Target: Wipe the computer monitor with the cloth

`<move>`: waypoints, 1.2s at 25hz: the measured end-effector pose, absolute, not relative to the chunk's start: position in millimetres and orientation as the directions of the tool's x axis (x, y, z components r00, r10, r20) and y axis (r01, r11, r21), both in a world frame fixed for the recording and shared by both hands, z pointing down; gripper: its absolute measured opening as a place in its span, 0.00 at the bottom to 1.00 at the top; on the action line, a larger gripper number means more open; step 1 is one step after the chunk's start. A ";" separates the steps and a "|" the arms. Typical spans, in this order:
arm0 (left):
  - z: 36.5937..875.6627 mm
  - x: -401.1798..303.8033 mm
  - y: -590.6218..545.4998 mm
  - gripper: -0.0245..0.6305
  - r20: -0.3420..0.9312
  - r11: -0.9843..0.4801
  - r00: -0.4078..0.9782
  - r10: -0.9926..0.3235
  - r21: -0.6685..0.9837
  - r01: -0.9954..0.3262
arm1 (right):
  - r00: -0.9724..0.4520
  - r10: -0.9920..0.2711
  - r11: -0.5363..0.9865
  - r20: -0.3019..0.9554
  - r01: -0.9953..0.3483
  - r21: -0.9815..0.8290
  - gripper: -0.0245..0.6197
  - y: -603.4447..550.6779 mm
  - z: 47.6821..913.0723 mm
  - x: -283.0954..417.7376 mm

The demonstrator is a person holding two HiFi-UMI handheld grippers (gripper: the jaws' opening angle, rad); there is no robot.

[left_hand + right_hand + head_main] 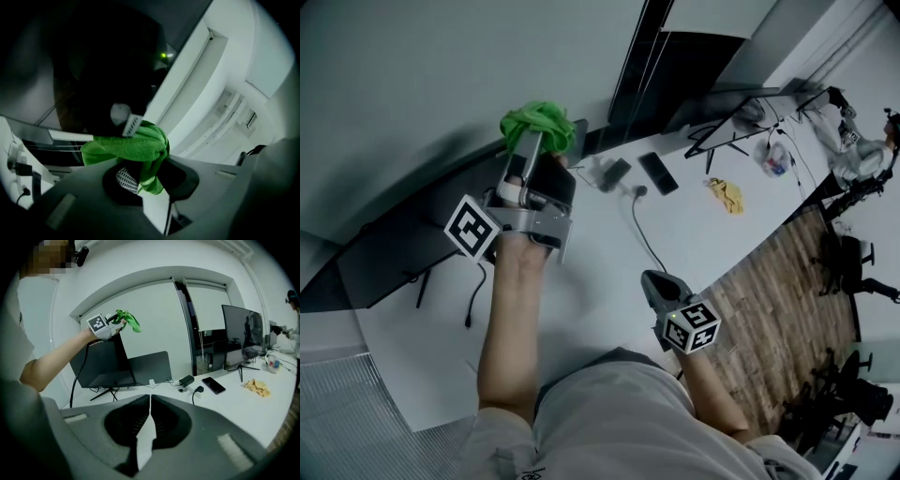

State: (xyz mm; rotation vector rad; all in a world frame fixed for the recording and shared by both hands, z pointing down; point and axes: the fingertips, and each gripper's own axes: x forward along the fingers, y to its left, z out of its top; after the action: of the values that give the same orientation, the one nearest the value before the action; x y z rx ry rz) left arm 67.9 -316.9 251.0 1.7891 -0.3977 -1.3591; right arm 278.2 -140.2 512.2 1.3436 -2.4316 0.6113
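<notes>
A bright green cloth (547, 119) is bunched between the jaws of my left gripper (538, 142), which is shut on it. In the right gripper view that hand holds the green cloth (131, 321) raised at the top edge of the dark monitor (104, 365). The left gripper view has the cloth (133, 146) pinched between its ribbed pads (132, 125), with the black monitor screen (93, 70) close behind it. My right gripper (653, 278) hangs low over the desk, shut with nothing in it, well apart from the monitor (412, 246).
On the white desk (581, 281) lie a phone (658, 172), a power adapter (614, 173) with its cable and a yellow rag (727, 195). A second monitor (241, 333) stands at the right, and a dark panel (151, 366) leans beside the first one. Wooden floor (787, 300) lies beyond the desk edge.
</notes>
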 end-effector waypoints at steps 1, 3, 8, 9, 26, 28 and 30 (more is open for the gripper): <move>246.0 73.0 -311.9 0.15 -0.656 -0.612 0.377 -0.654 0.752 0.245 | -0.520 -0.728 0.473 0.446 -0.853 -0.222 0.05 -139.2 511.0 276.0; 237.1 82.9 -300.9 0.15 -0.679 -0.624 0.406 -0.612 0.730 0.279 | -0.520 -0.730 0.472 0.443 -0.853 -0.224 0.05 -137.1 509.6 271.2; 232.6 94.7 -267.0 0.15 -0.671 -0.641 0.497 -0.550 0.721 0.263 | -0.525 -0.734 0.475 0.432 -0.850 -0.226 0.05 -130.6 507.4 258.4; 235.2 95.6 -260.0 0.15 -0.657 -0.647 0.522 -0.544 0.724 0.239 | -0.526 -0.734 0.477 0.429 -0.849 -0.227 0.05 -129.9 507.0 256.0; 349.9 -8.7 -139.9 0.16 -0.042 -0.554 0.632 -0.774 0.528 -0.643 | -0.670 -0.650 0.620 0.359 -0.740 -0.258 0.05 -109.9 484.0 142.2; 370.5 -28.7 -123.4 0.16 0.029 -0.509 0.588 -0.808 0.468 -0.722 | -0.692 -0.632 0.647 0.348 -0.719 -0.255 0.05 -107.9 478.1 126.1; 386.2 -45.3 -106.5 0.16 0.085 -0.474 0.552 -0.829 0.415 -0.776 | -0.713 -0.615 0.670 0.338 -0.698 -0.252 0.05 -105.6 472.2 111.7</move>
State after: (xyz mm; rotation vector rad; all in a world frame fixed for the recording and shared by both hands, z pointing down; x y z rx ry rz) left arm -45.3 -106.5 386.2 2.3839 -1.3050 -0.1776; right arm 111.7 -105.6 472.2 1.0618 -2.6608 0.5405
